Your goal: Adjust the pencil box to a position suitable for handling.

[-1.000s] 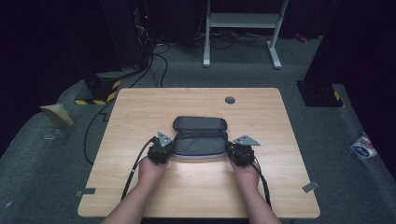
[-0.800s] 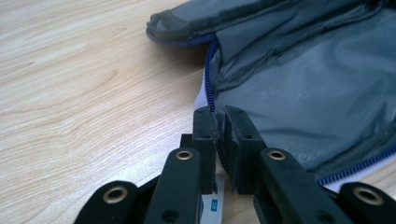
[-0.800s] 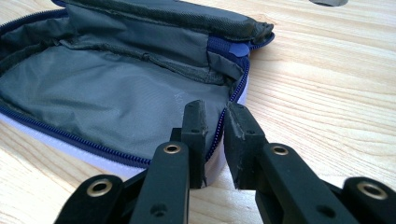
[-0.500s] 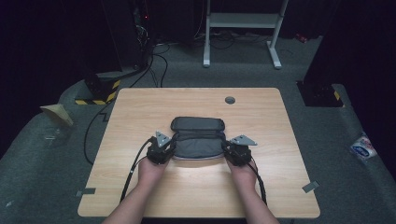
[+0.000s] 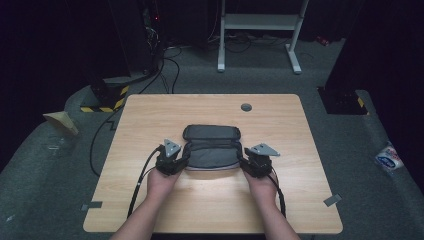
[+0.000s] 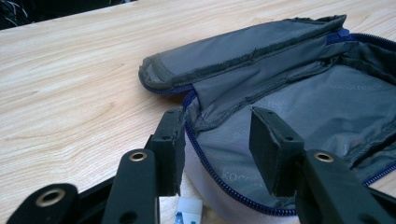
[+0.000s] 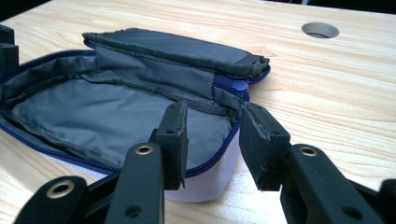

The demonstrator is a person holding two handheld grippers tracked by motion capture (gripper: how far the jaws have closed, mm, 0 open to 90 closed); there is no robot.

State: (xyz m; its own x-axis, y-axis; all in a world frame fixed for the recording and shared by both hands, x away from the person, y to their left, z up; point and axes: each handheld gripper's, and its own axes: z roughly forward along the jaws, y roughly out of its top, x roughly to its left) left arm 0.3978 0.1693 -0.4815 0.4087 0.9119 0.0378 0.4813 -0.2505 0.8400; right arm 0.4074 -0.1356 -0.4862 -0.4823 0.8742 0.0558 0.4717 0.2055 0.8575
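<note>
The wooden table (image 5: pixel 150 200) carries a grey zip pouch (image 5: pixel 212 150) at its middle, lid folded back, lining exposed; the left gripper (image 6: pixel 217 140) straddles the pouch's zippered rim, jaws wide, gripping nothing; the right gripper (image 7: pixel 212 140) straddles the opposite end likewise, jaws apart. The risk, I judge: soft fabric could slip from the pads as they close, or the light pouch could slide across the smooth table.

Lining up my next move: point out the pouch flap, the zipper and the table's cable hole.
pouch flap (image 7: pixel 177 49), right gripper view, its padded top.
zipper (image 6: pixel 205 154), left gripper view, blue teeth along the rim.
cable hole (image 5: pixel 246 107), high view, its centre.
</note>
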